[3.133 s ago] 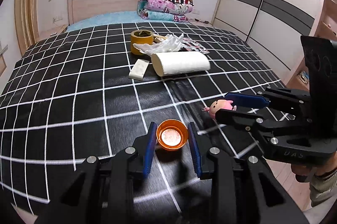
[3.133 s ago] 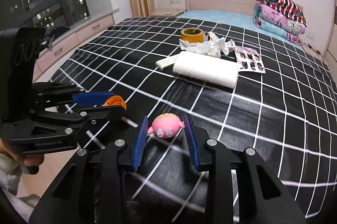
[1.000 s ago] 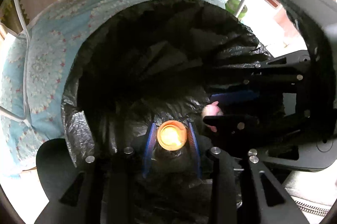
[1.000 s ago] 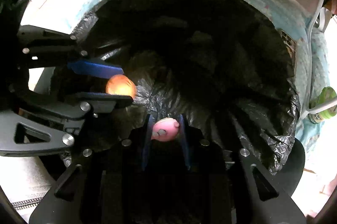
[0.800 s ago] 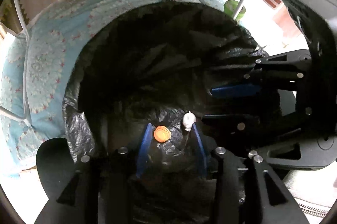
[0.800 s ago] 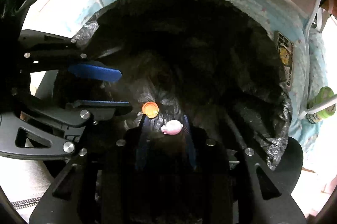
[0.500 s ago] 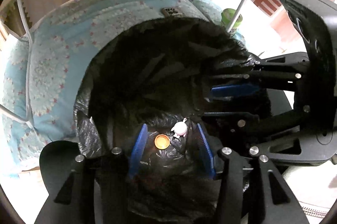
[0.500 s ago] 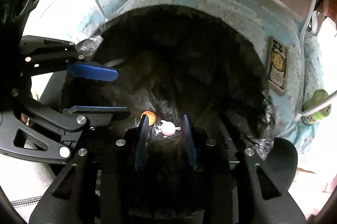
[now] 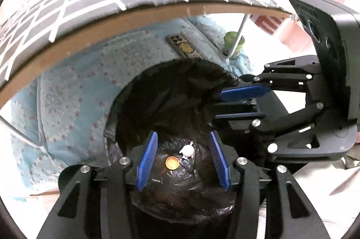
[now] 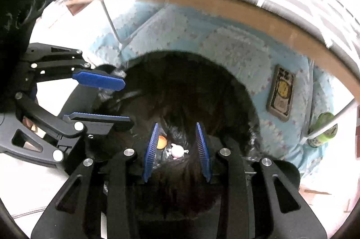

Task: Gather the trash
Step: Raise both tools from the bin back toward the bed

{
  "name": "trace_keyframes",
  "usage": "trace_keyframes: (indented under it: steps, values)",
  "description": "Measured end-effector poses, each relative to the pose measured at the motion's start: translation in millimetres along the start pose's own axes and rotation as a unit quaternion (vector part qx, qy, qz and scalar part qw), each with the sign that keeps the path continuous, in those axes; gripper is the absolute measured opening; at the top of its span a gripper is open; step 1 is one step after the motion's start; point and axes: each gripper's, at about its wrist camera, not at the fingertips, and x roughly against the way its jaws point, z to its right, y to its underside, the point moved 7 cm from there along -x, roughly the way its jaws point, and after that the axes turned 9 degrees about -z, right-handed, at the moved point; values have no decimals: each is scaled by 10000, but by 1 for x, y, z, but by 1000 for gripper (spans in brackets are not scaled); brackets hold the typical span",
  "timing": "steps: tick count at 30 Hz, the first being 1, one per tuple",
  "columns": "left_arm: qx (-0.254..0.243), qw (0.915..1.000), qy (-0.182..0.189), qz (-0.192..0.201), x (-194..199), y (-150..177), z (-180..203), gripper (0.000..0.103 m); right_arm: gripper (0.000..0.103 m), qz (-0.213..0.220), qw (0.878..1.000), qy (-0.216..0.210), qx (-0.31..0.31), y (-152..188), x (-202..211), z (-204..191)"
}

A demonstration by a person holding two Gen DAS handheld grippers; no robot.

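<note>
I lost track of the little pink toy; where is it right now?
The pink toy lies at the bottom of the black-lined trash bin, right beside the orange cap, seen in both wrist views below the open hand-held grippers.

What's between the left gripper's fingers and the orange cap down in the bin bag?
Nothing: the left gripper stands open above the orange cap, left wrist view.

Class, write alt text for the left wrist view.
Left gripper hangs open over a black-lined bin; an orange cap and a small pink toy lie at the bottom. Right gripper, empty, reaches in from the right.
</note>
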Motion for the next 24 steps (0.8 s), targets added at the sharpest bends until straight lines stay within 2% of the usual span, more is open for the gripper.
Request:
trace_keyframes:
  steps: [4,7,17,24]
  values:
    - [-16,9998,0,199,22,-4,-4,47,34,274,9996,-5,-58,-8,24,4]
    - [-2,9993,52,366,36,-8,-5,61,34,427,9988,-123,-183,-12,37,10]
    - [-185,9969,-7,765,74,-29,-4,61,35,889,9954,-207,-305,-30,79,25]
    - [-168,9935,-259,1098,101,-52,-24,61,42,1169,9931,-126,-37,-50,103,27]
